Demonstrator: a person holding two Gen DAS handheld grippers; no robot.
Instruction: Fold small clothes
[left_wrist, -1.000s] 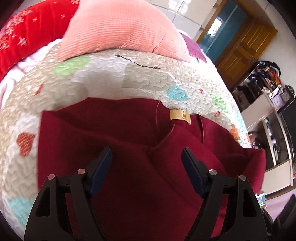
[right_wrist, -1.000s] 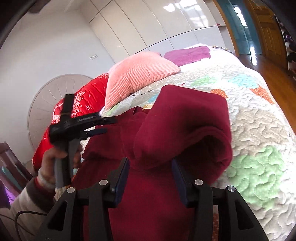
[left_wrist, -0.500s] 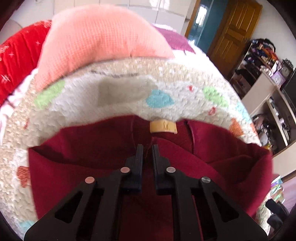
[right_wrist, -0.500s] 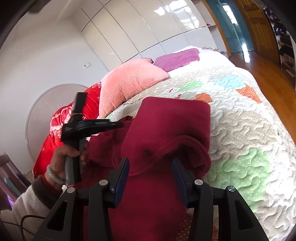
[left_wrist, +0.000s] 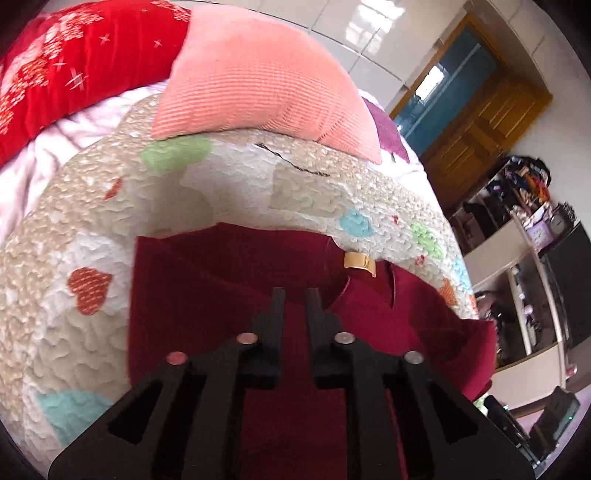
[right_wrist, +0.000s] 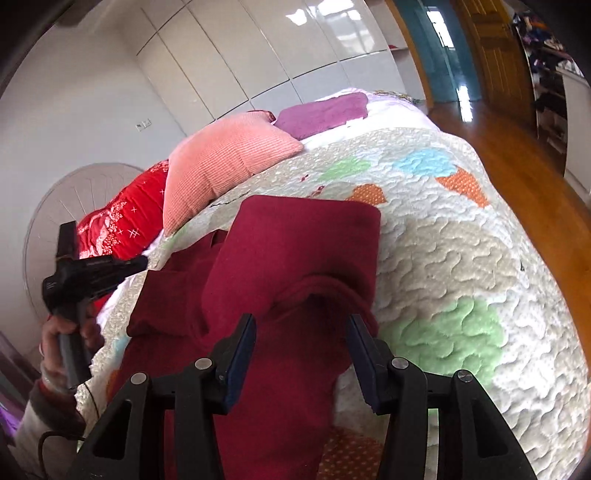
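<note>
The dark red sweater (right_wrist: 295, 258) lies half-folded on the quilted bed (right_wrist: 461, 258), soft and limp; grip it at hems. The left hand-held gripper (left_wrist: 295, 295) is opening, narrow and empty; the right hand-held gripper (right_wrist: 301, 328) is parting, nothing pinched.

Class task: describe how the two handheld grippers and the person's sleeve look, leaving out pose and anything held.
Both grippers are black plastic with silver rivets. The right gripper has dark blue pads on its jaws; the left gripper shows none from its camera. A thin black cable trails by a pale sleeve with a dark cuff.
</note>
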